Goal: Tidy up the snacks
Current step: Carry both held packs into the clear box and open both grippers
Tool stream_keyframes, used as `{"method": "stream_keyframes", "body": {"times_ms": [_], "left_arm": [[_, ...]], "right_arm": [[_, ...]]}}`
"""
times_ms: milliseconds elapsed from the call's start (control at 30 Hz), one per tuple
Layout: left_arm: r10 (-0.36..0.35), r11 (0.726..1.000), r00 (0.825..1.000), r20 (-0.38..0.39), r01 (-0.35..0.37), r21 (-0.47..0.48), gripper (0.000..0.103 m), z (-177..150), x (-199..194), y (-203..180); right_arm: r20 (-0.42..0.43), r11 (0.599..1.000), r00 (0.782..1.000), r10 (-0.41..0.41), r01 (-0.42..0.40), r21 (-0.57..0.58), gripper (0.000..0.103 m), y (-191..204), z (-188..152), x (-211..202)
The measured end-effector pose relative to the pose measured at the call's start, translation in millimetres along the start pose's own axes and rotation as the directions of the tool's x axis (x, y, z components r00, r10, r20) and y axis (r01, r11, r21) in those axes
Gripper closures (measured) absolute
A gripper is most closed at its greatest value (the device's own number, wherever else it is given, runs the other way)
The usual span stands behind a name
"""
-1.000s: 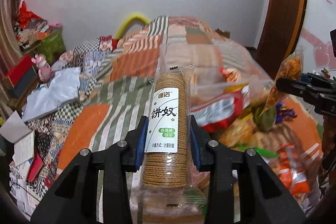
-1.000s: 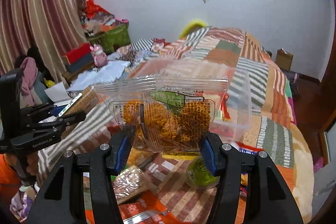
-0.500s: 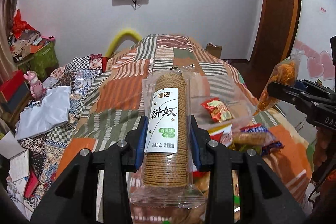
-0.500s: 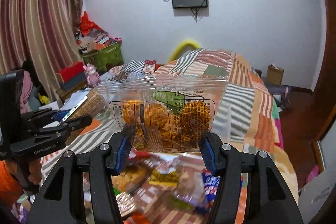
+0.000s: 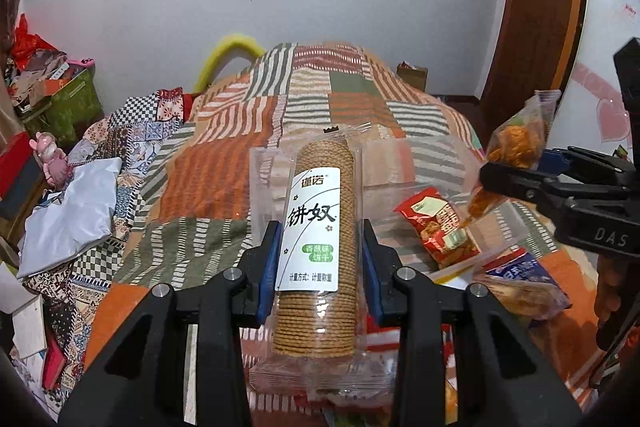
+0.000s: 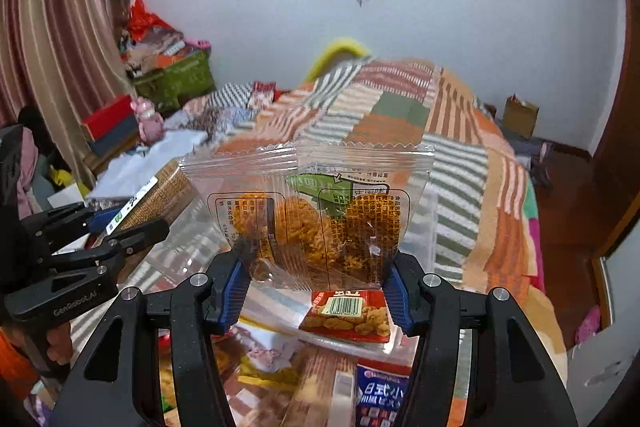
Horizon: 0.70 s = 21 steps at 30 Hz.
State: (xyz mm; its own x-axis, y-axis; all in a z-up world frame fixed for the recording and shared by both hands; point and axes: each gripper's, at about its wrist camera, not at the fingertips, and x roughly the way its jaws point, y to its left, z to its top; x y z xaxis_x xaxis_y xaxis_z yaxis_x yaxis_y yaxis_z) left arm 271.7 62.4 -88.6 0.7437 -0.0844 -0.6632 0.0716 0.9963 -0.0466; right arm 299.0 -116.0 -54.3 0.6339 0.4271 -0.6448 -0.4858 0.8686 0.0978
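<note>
My left gripper (image 5: pixel 320 267) is shut on an upright roll of round brown biscuits (image 5: pixel 316 227) in a clear wrapper with a white label. The right wrist view shows that left gripper (image 6: pixel 120 231) and its biscuit roll (image 6: pixel 160 195) at the left. My right gripper (image 6: pixel 316 287) is shut on a clear bag of orange fried snacks (image 6: pixel 320 223). From the left wrist view the right gripper (image 5: pixel 520 183) sits at the right edge with this bag (image 5: pixel 516 143) tilted. Below it a clear plastic box (image 6: pixel 430 227) holds a red snack pack (image 6: pixel 348 315), also visible as the red pack (image 5: pixel 436 227).
A patchwork bedspread (image 5: pixel 240 167) covers the bed under both grippers. Loose packets lie near me, among them a blue packet (image 6: pixel 380 399). A grey plastic bag (image 5: pixel 72 211) and cluttered boxes line the left side. A wooden door (image 5: pixel 532 7) stands at the right.
Both grippers have travelled over the bed, each still clamped on its pack. The snack pile and clear box have shifted lower and rightward in the left view; the red pack now lies under the right gripper.
</note>
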Motion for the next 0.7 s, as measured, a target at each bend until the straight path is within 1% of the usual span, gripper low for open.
{"method": "stream_keyframes", "body": {"times_ms": [233,367,533,700], "left_arm": [[0.006,1.000,0.998,-0.062,-0.005,0.020,0.067,1.3,35.3,-1.9],[0.008,1.000,0.996,-0.085,-0.006,0.022,0.067,2.9,46.8,-2.4],[-0.001,1.000,0.992,-0.123,0.000,-0.008,0.067,5.4,57.4,-0.3],[-0.006,1.000,0.991,-0.131,0.003,-0.017,0.067,5.5,56.8,-0.9]], "right_arm": [[-0.127,0.999,0.992,0.020,-0.026,-0.042,0.049,3.3,0.0,38.6],[-0.205,0.996,0.978,0.040,-0.055,-0.070,0.048,6.6,-2.4,53.6],[-0.242,0.991,0.969,0.048,-0.077,-0.109,0.046,11.6,-2.5,56.3],[-0.255,0.986,0.967,0.019,-0.061,-0.156,0.045,18.1,-3.5,59.4]]}}
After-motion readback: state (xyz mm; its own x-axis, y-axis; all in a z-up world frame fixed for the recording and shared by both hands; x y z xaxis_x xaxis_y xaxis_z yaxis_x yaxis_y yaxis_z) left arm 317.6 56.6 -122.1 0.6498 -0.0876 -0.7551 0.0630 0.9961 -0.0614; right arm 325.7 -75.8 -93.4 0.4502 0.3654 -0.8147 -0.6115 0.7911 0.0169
